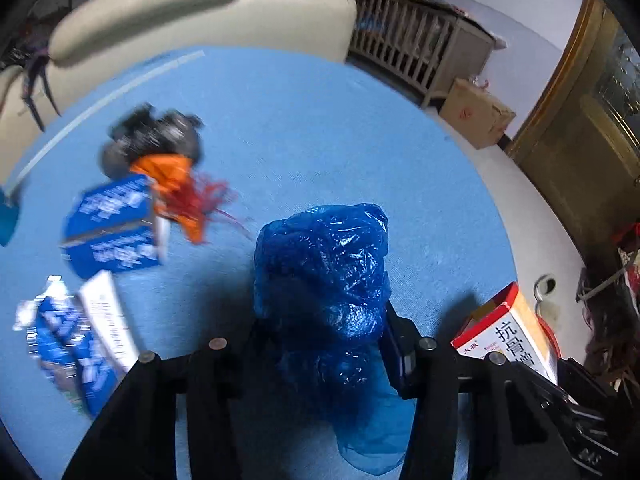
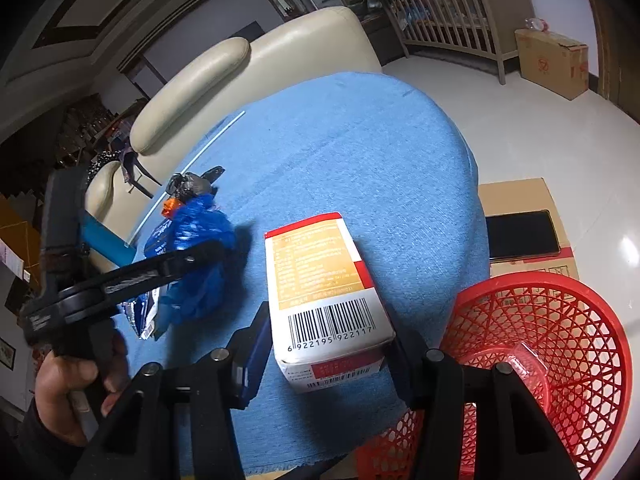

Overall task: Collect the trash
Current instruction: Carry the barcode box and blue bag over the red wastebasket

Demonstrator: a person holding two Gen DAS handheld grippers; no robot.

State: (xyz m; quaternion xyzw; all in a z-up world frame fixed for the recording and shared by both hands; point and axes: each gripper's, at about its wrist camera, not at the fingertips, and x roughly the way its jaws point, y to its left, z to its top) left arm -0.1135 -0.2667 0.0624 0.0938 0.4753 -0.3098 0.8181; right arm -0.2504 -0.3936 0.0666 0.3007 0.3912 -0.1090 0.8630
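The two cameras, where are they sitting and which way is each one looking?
Left wrist: sits on the left claw, looking forward over the blue table at its blue plastic bag.
Right wrist: sits on the right claw, facing its white box, beside the red basket; the left hand shows.
Shared: bag, box, table, sofa.

Left gripper [image 1: 320, 344] clamped; right gripper [image 2: 328, 364] clamped.
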